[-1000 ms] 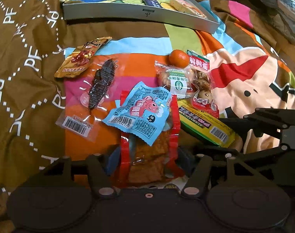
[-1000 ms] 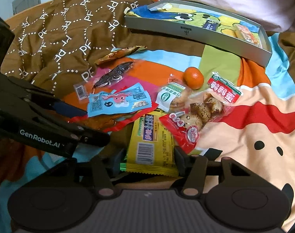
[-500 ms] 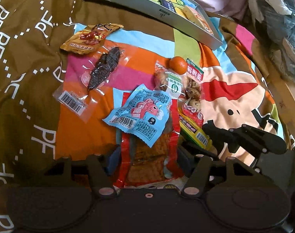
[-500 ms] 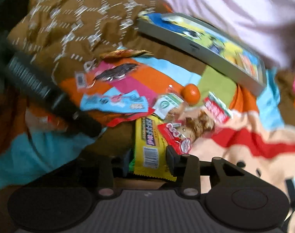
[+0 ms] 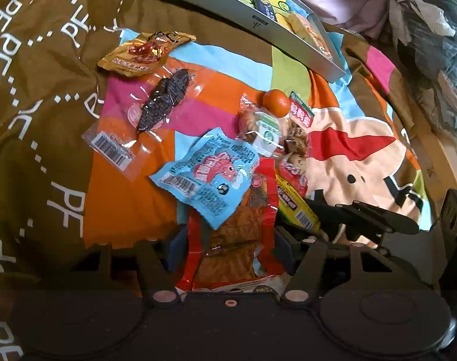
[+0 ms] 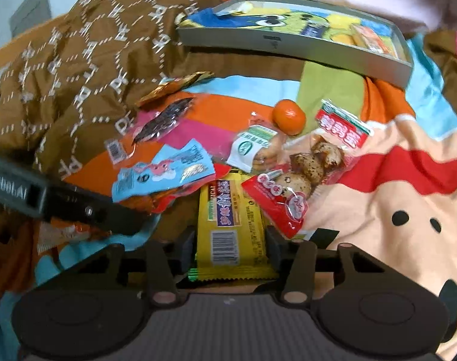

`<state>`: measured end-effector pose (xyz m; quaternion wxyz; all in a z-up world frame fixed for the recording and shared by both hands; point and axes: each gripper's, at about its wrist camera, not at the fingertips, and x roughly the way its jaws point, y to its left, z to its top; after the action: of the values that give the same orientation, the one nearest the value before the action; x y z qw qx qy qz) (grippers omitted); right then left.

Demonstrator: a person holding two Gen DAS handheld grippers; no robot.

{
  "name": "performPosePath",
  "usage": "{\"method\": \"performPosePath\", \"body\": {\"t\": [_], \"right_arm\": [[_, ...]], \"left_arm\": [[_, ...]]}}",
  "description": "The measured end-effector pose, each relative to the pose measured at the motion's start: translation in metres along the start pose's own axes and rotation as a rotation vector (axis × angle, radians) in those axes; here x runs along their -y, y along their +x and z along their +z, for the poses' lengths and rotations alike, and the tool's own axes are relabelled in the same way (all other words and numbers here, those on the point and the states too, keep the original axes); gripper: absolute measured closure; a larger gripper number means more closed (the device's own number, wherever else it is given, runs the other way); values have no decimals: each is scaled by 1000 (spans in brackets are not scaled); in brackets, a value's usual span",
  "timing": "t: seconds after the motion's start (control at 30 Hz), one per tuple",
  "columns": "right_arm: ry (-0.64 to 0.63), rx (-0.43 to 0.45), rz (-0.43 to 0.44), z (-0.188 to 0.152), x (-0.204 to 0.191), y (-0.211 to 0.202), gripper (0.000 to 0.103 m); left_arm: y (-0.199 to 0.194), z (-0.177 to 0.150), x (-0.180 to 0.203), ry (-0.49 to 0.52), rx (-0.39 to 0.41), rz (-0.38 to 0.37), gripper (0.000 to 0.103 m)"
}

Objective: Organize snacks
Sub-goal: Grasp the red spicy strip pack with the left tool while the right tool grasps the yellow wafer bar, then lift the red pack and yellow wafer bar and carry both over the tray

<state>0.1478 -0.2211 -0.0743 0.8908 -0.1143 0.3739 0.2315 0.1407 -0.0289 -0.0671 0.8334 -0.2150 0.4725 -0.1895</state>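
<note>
Seven snack packets (image 5: pixel 205 177), one orange (image 5: pixel 276 102), one grey tray (image 6: pixel 291 42), two hand-held grippers (image 6: pixel 230 245)

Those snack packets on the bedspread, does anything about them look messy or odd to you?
Yes. They lie in a loose heap, not sorted. The light blue packet sits askew on top of the red packet, and the red egg packet overlaps the yellow bar. A lone orange sits among them. The grey tray holds only a few items.

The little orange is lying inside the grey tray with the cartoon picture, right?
Not quite. The orange lies on the colourful blanket, outside the grey tray and nearer the camera, beside the snack packets. The right wrist view shows it; the tray does have the cartoon picture.
</note>
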Motion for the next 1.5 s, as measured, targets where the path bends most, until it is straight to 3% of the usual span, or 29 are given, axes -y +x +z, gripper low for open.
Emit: {"method": "performPosePath", "body": {"t": [0.23,0.53,0.77,1.1,1.5], "right_arm": [[-358,73,-239,-15,-51,-7,51],[-544,115,-347,-23,-73,-2,51],[-557,119,-325,-24,-75,-2,51],[-572,146,-326,-25,-76,-7,51],[-629,182,-396,-31,-83,-8,51]], "left_arm": [[-2,-3,-1,-41,-9,-67,41],[-6,-1,-7,-117,-9,-154,44],[-8,0,-8,-144,-8,-215,47],[-8,-2,-9,-148,-2,-225,47],[-11,-3,-10,-153,16,-276,48]]}}
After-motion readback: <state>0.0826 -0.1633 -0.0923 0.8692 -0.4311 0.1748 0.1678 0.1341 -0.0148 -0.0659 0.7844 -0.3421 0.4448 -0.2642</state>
